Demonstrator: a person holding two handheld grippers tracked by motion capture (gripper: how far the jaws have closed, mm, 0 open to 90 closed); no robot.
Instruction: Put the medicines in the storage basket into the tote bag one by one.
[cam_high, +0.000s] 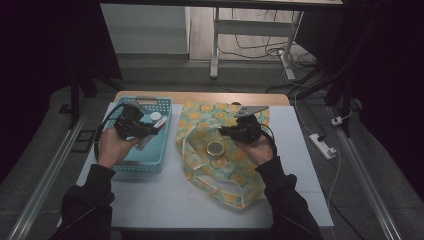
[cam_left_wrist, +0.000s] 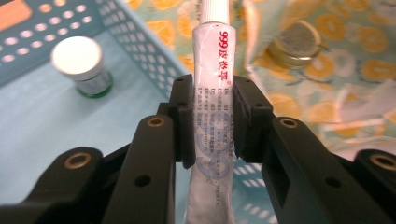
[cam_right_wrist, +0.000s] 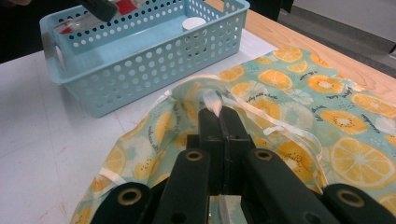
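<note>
My left gripper (cam_left_wrist: 212, 86) is shut on a white tube with red print (cam_left_wrist: 211, 56), cap end pointing away. In the high view this gripper (cam_high: 151, 128) holds the tube (cam_high: 159, 123) above the right side of a light-blue basket (cam_high: 142, 167). A small bottle with a white cap (cam_left_wrist: 81, 63) stands in the basket. My right gripper (cam_right_wrist: 217, 112) is shut on the white ribbon edge (cam_right_wrist: 214, 101) of a teal cloth bag printed with orange slices (cam_right_wrist: 345, 121), holding that edge up. A round metal tin (cam_high: 216, 148) lies at the bag's (cam_high: 225, 182) mouth.
The basket (cam_right_wrist: 93, 100) and the bag lie side by side on a white mat (cam_high: 165, 200) over a wooden table (cam_high: 200, 96). A power strip (cam_high: 322, 145) and cables lie on the floor to the right. A metal table frame (cam_high: 215, 45) stands beyond the far edge.
</note>
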